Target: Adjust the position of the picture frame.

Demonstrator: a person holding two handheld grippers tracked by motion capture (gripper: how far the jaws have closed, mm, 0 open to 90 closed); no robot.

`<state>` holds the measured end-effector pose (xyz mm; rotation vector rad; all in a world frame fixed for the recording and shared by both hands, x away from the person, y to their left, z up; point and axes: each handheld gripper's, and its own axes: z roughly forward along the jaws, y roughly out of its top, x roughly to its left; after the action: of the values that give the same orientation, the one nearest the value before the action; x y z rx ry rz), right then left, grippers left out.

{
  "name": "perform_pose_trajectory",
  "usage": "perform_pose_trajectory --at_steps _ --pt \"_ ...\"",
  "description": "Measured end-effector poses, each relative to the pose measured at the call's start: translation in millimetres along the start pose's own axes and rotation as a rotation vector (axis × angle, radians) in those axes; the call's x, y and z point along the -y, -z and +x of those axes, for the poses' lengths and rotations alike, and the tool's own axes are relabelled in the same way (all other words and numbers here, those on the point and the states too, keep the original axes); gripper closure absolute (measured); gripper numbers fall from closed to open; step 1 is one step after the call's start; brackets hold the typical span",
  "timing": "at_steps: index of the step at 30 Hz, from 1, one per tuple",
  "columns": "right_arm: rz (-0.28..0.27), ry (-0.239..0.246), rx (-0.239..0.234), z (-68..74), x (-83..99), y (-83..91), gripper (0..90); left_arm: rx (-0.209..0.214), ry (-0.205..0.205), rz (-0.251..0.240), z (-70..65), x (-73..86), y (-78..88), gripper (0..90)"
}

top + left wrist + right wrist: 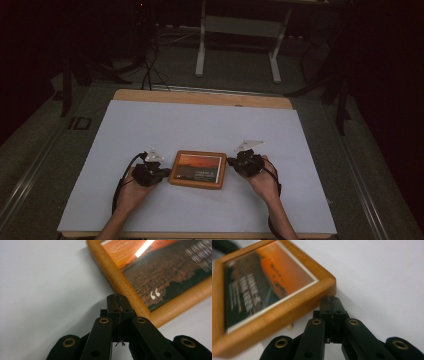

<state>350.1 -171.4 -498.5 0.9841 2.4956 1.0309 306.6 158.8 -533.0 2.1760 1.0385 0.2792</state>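
A: What can't you make out from where you stand?

B: The print on your wooden-framed picture of an orange sunset (197, 169) is too blurred to read in both gripper views, and the right gripper view cuts the frame's near end off. The room beyond the table is dark.

A: Count things for me.

B: One framed picture, one white-covered table (200, 125), two grippers, each in one of your hands. A pale table stand (239, 30) sits on the floor at the far side.

A: Where is the picture?

B: It lies on the near middle of the table, between your grippers.

A: And the claws?

B: Your left gripper (118, 302) has its jaws pressed together with nothing between them, its tip right at the frame's left edge; I can't tell whether it touches. Your right gripper (332, 303) is closed the same way, holding nothing, tucked just beside the frame's right corner.
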Motion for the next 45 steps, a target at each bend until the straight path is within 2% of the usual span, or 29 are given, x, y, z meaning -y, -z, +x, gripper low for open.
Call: perform_pose_trajectory --at_steps 5,8,10,14,16,20,23,25,26,30,36,38,40,42,45 --pt "0.007 -0.013 0.005 -17.1 -13.0 -10.3 89.9 0.054 -0.036 0.027 -15.5 1.6 -1.9 90.0" --pt "0.012 -0.021 -0.001 -25.2 -20.2 -16.7 89.9 0.039 -0.083 0.040 -28.5 0.7 -2.3 90.0" --pt "0.020 -0.024 0.005 -26.6 -23.9 -19.7 89.9 0.039 -0.085 0.037 -30.3 0.6 -2.9 90.0" --pt "0.028 -0.010 0.011 -26.3 -25.7 -19.7 89.9 0.058 -0.074 0.021 -23.9 -1.1 -1.1 90.0" --pt "0.020 -0.013 0.007 -24.1 -23.9 -15.7 89.9 0.052 -0.062 -0.010 -18.6 -4.7 3.5 90.0" --pt "0.002 -0.012 -0.012 -18.0 -18.5 -4.8 89.8 0.039 -0.008 -0.073 -2.4 -13.4 7.8 90.0" --pt "-0.010 -0.008 -0.021 -10.9 -13.2 4.6 89.9 0.038 0.014 -0.098 8.4 -20.9 4.8 90.0" --pt "-0.016 0.001 -0.024 -5.9 -9.4 10.9 89.9 0.018 0.001 -0.098 13.4 -27.1 1.4 90.0" --pt "-0.018 0.008 -0.025 -0.5 -5.2 17.0 89.8 0.018 0.003 -0.104 16.6 -30.4 -0.2 90.0" --pt "-0.015 0.024 -0.024 6.8 2.6 25.8 89.8 0.024 0.026 -0.114 28.2 -43.8 -8.7 90.0" --pt "-0.018 0.038 -0.049 23.3 24.1 44.0 89.8 0.020 -0.001 -0.087 29.6 -54.9 -24.5 90.0" --pt "-0.010 0.045 -0.057 25.5 26.1 44.4 89.8 0.026 -0.006 -0.079 28.5 -56.7 -28.8 90.0" --pt "0.021 0.075 -0.069 32.9 30.9 41.3 89.8 0.029 -0.017 -0.079 26.3 -57.2 -31.3 90.0" --pt "0.027 0.079 -0.065 34.5 31.5 39.5 89.8 0.050 -0.007 -0.086 26.6 -57.7 -30.5 90.0" --pt "0.039 0.077 -0.072 34.5 31.0 34.8 89.8 0.070 -0.020 -0.082 25.4 -58.0 -28.0 90.0"
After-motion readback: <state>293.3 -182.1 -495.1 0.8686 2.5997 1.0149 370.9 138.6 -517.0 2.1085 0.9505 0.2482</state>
